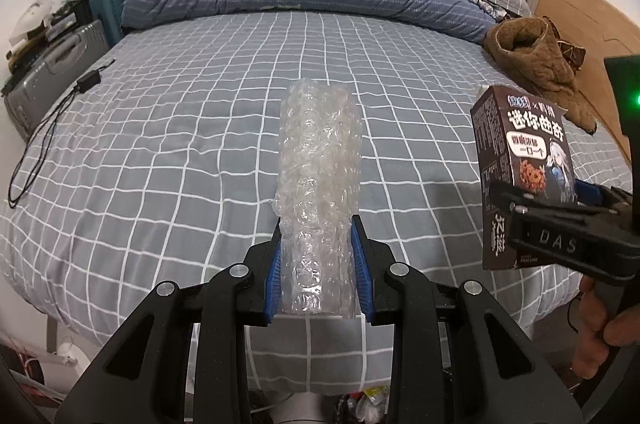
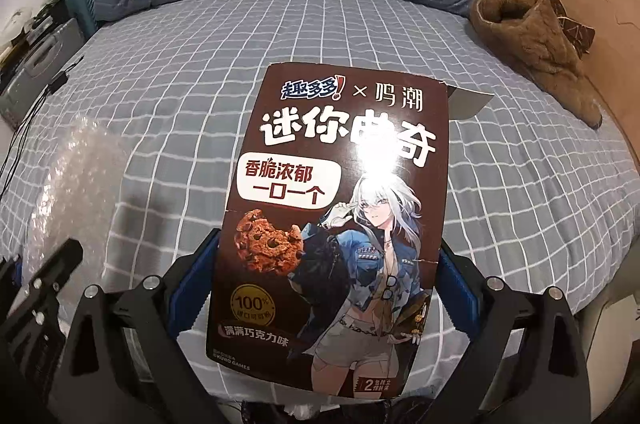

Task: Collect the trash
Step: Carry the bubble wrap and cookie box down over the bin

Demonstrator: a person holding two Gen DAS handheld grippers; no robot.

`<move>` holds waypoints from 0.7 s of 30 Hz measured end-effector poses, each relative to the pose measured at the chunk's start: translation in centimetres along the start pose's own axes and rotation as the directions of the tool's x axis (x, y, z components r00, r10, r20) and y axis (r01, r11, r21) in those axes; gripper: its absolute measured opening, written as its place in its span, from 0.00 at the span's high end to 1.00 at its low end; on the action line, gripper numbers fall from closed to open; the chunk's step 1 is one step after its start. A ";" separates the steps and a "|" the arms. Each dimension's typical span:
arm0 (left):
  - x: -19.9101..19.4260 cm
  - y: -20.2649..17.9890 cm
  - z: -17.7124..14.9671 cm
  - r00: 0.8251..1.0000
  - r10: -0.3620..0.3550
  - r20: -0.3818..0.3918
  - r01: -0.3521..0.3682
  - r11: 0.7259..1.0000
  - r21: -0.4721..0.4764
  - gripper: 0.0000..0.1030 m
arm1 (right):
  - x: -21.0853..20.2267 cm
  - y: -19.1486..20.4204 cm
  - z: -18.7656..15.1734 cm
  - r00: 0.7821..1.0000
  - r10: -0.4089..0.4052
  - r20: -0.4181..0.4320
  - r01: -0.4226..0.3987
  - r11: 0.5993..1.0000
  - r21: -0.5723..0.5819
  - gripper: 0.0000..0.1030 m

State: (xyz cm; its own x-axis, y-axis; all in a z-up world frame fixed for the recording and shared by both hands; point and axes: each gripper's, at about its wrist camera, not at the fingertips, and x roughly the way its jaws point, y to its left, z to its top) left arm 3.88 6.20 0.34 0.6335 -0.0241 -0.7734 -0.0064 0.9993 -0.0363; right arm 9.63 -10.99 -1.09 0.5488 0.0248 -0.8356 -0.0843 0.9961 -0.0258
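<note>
1. Left gripper (image 1: 318, 256) clamped on bubble wrap roll (image 1: 318, 184), held up above the bed (image 1: 160, 144).
2. Right gripper (image 2: 326, 288) clamped on brown cookie box (image 2: 332, 224), upright, above the bed too.
3. Brown fleece garment (image 1: 540, 72) lies near the bed's right edge.

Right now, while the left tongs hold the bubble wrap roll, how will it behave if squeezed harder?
The bubble wrap roll will probably give and flatten: it already pinches in between the left tongs. It looks light, standing out unsupported without drooping. Its crinkled plastic may slip slightly.
</note>
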 end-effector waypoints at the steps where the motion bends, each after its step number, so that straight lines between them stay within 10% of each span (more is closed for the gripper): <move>1: -0.4 -0.1 -0.3 1.000 0.000 0.004 0.000 1.000 -0.003 0.72 | -0.3 -0.2 -0.4 1.000 0.002 0.000 -0.002 1.000 0.000 0.11; 21: -4.7 -2.0 -4.0 1.000 -0.006 -0.012 0.005 1.000 -0.022 0.72 | -4.9 -2.0 -5.6 1.000 -0.018 0.024 0.018 1.000 -0.002 0.11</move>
State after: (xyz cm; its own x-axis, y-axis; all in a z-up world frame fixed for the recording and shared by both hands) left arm -2.15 4.24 1.53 0.6243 -0.0300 -0.7806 -0.0200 0.9983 -0.0543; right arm 2.49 -13.58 -0.05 0.5701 0.0086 -0.8215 -0.0762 0.9962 -0.0424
